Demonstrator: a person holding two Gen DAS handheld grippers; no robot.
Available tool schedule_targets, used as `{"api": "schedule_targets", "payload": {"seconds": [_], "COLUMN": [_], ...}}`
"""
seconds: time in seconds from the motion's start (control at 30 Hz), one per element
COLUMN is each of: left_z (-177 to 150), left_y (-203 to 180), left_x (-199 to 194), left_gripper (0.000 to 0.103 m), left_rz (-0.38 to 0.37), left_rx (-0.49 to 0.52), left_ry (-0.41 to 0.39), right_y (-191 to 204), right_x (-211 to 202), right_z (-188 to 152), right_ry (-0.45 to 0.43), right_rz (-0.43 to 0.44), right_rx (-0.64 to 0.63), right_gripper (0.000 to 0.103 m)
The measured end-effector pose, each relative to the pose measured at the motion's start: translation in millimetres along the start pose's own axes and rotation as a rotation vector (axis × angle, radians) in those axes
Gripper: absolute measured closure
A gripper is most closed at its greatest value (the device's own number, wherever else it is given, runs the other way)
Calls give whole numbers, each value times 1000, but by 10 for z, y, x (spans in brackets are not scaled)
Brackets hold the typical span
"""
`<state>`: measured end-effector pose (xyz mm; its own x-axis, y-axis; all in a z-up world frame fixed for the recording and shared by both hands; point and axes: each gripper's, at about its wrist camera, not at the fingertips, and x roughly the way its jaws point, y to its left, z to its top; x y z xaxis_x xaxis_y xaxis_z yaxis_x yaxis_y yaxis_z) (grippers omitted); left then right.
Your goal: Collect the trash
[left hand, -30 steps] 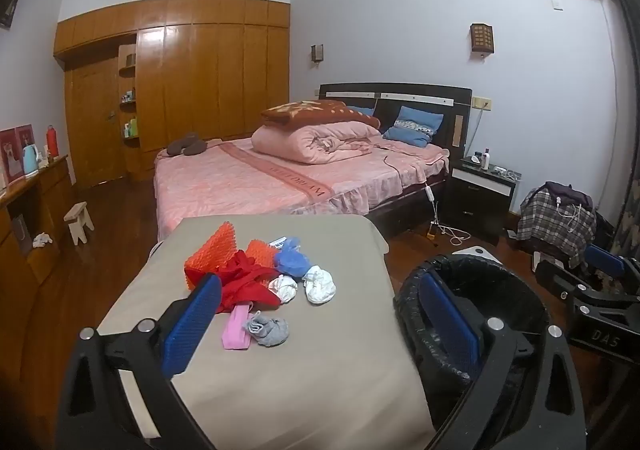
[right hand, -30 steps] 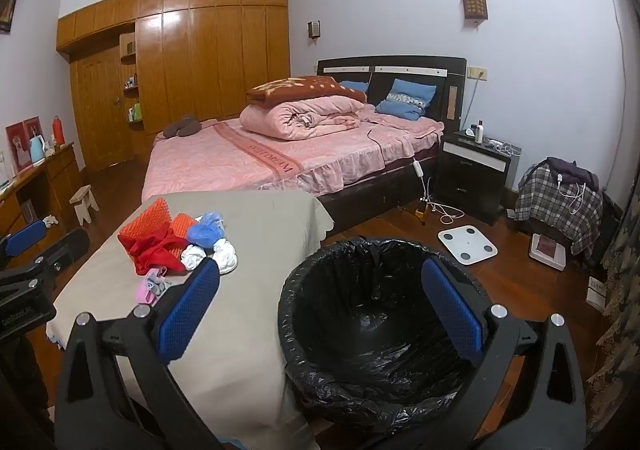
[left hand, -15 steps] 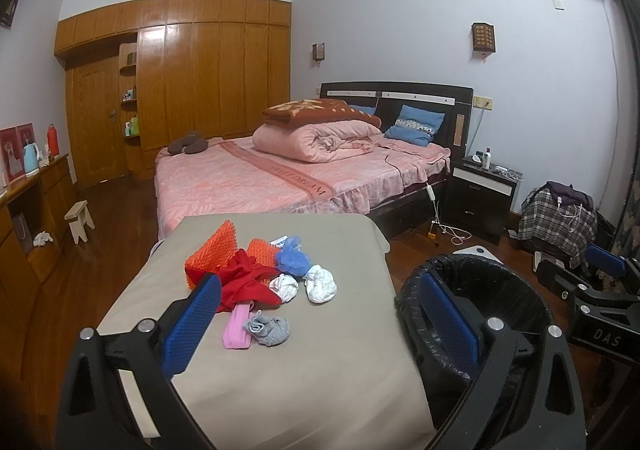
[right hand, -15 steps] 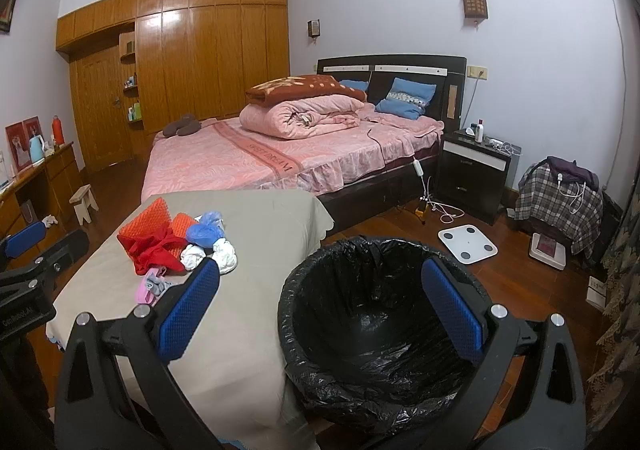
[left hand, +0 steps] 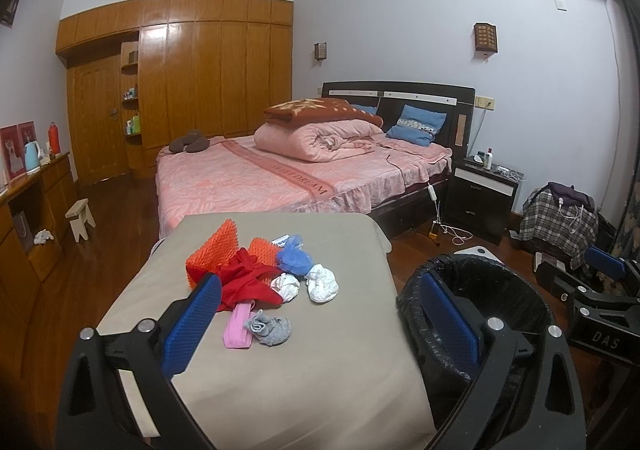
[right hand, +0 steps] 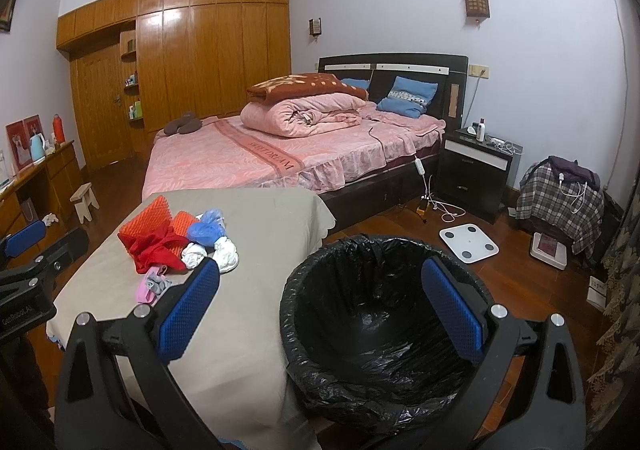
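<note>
My spread left claw sits nearer the crumpled grey sock-like wad, dead ahead, left of the black-lined bin.

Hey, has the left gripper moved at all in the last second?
No. The left gripper frames the grey sock and bin just as before.

Glossy crinkled plastic liner; matt beige cloth on the table; shiny varnished wood wardrobe; textured blue pads.

Left hand-held gripper, right hand-held gripper: spread wide, seemingly level.
</note>
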<state>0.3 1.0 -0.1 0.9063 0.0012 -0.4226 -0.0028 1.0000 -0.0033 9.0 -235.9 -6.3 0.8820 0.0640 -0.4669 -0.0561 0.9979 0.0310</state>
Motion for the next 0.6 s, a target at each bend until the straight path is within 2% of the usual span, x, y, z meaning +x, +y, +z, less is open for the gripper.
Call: {"api": "schedule_targets", "payload": {"seconds": [0.6], "left_z": [0], "left_y": [4], "left_x": [6], "left_gripper": [6], "left_rz": [0], "left_rx": [-1], "left_ry": [2], "right_y": [30], "right_x": [30], "right_z": [-22], "right_ry": [5], "right_rz": [0], "right_rx": [1], "right_gripper": [5]}}
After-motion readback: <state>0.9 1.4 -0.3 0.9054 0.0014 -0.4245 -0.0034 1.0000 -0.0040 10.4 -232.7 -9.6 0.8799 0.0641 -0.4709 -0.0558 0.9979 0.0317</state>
